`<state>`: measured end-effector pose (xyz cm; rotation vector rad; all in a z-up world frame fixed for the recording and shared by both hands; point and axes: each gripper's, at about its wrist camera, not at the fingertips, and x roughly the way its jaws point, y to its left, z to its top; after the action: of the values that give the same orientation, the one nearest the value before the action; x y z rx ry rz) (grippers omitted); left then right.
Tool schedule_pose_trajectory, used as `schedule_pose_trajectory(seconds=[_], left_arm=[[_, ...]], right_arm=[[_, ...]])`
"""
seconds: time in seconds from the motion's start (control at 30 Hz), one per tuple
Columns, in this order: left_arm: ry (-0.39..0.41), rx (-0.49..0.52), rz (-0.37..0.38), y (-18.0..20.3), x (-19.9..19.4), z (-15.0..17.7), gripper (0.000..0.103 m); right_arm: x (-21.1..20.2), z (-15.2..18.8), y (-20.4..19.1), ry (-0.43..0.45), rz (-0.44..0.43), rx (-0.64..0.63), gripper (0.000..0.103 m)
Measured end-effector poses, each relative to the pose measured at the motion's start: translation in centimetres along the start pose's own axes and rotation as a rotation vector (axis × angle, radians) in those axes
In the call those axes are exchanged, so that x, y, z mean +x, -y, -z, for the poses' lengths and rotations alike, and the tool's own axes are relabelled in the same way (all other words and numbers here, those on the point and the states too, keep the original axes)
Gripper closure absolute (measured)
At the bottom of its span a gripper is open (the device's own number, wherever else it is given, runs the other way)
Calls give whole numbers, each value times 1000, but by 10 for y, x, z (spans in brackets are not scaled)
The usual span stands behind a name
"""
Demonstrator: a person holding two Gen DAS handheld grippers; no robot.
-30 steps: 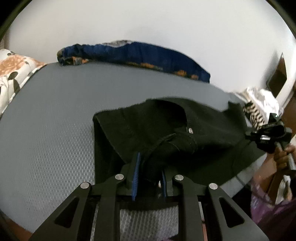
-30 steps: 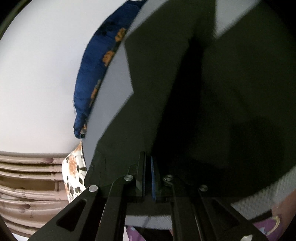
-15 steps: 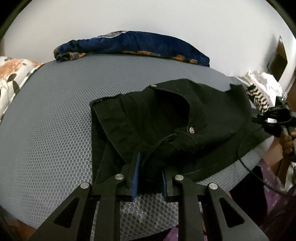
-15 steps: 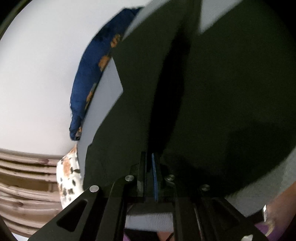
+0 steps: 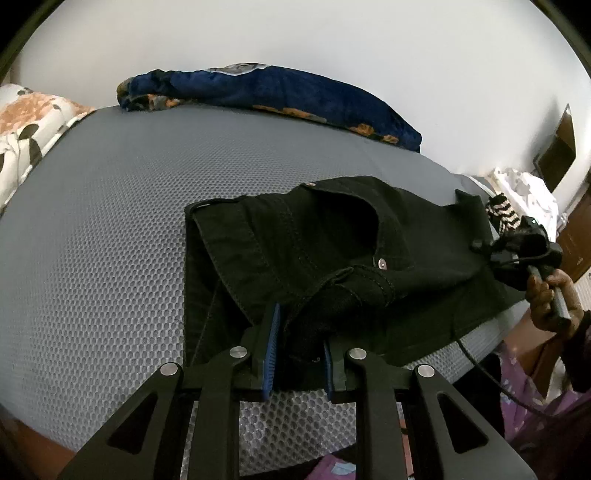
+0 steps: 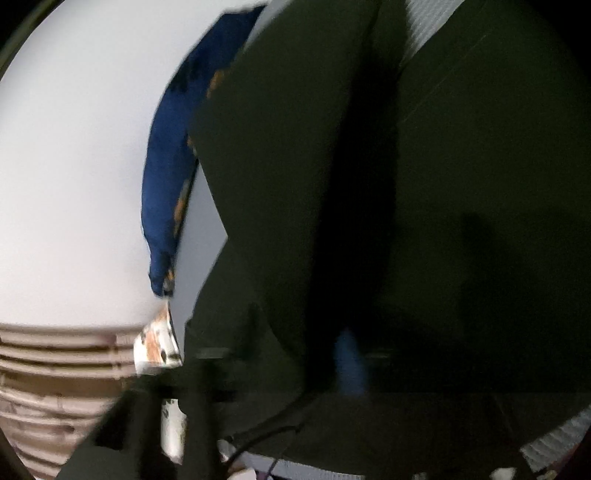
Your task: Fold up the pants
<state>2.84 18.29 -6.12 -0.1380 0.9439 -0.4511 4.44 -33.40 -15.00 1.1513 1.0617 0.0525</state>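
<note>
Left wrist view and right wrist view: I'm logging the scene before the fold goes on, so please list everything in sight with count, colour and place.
pants: one, black, bunched on the near right part of the mattress
mattress: one, grey mesh cover, fills the middle of the left wrist view
blanket: one, dark blue with orange flowers, along the far edge by the wall
pillow: one, white with orange and black flowers, far left
striped cloth: one, black and white, right edge beside white fabric
wall: white, behind the bed
left tongs: shut on the pants' waistband
right tongs: at the pants' right edge, jaws closing; the grip itself is blurred
hand: one, holding the right tongs' handle
</note>
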Motion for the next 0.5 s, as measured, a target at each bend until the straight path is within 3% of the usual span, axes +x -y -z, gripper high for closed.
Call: schedule_pose_trajectory(seconds=[0.2, 0.5], left_arm=[[5, 1, -11, -3, -5, 2, 82], [-5, 28, -47, -7, -9, 10, 81]], right_arm=[[-23, 20, 4, 32, -29, -10, 98], [-35, 55, 24, -2, -4, 8, 98]])
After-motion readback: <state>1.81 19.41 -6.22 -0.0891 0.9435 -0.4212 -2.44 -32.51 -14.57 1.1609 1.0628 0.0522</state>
